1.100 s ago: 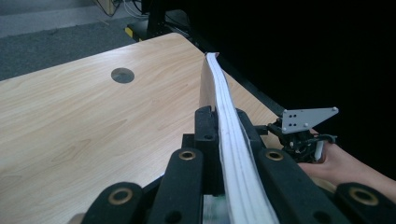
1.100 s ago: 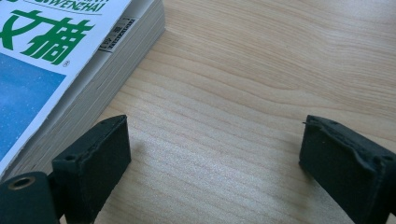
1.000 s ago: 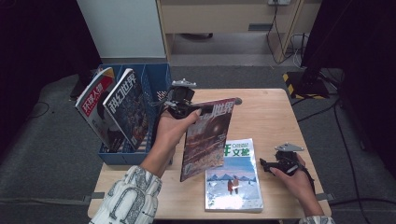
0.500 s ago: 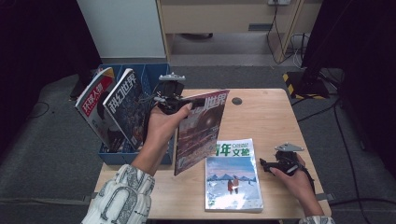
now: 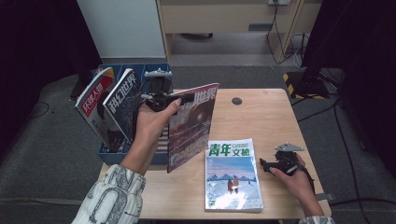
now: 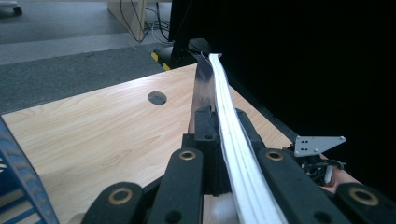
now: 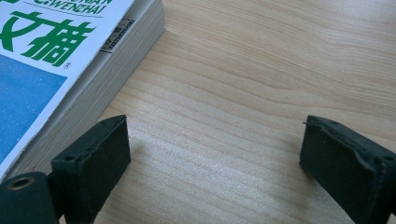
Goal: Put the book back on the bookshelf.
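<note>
The left hand-held gripper point(image 5: 180, 99) is clamped on the top edge of a dark magazine point(image 5: 189, 128), and it holds the magazine upright in the air, just beside the blue crate point(image 5: 108, 156) and above the near-left part of the surface point(image 5: 271, 116). In the left gripper view the jaws press on both sides of the white page block point(image 6: 229, 140), so the grip looks firm, but it sits on one corner region only, and the lower part hangs free.

The blue crate is the landmark here. Inside it two magazines point(image 5: 109, 109) already stand and lean toward its far-left side. To the right of the crate, flat on the surface, lies a magazine with green title point(image 5: 231, 175). Further right from the crate the right hand-held gripper point(image 5: 268, 166) rests on the wood with its jaws apart and nothing between them; in the right gripper view the green-title magazine point(image 7: 56, 70) is just beside one jaw.

I judge that the step in hand is to bring the dark magazine into the crate, next to the two that stand there. To do this well, the magazine should stay vertical and turn so that its face is parallel to the other covers. Its lower edge should pass over the crate's wall before it goes down, because a hanging corner may catch on the rim. It is better to lower it into the free slot on the crate's right side and to release only when the bottom edge is resting, otherwise it may fall over or bend.
</note>
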Tool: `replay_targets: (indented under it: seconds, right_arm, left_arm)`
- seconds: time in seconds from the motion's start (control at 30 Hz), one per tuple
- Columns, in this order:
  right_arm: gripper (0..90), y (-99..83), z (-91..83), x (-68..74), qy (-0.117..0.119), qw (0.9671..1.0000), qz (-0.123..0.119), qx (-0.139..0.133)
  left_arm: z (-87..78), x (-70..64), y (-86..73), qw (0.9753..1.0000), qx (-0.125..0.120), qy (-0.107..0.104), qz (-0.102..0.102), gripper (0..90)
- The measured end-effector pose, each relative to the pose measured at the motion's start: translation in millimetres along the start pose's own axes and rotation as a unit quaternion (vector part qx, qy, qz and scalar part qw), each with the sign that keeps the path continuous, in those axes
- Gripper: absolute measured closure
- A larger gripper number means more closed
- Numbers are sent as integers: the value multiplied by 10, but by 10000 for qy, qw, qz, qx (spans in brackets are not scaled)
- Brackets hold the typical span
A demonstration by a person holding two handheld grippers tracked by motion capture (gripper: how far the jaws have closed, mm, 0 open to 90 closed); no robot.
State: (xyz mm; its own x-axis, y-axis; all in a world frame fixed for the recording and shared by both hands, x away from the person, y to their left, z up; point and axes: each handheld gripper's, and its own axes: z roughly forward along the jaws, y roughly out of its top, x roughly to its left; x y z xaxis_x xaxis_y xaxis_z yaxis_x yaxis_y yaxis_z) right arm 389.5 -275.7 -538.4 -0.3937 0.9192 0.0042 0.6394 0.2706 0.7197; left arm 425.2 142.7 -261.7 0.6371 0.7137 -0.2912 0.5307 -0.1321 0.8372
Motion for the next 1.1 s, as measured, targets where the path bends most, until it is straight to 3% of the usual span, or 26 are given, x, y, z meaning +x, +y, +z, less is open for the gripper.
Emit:
replay_targets:
  seconds: [0.63,1.1]
  right_arm:
    - [86,-1,3,5,-3,10000,-5,-6]
    - [84,2,6,11,-20,10000,19,-21]
  left_arm:
    - [-201,138,-22,9998,-92,187,-49,839]
    - [-548,320,6,9985,-255,463,-174,839]
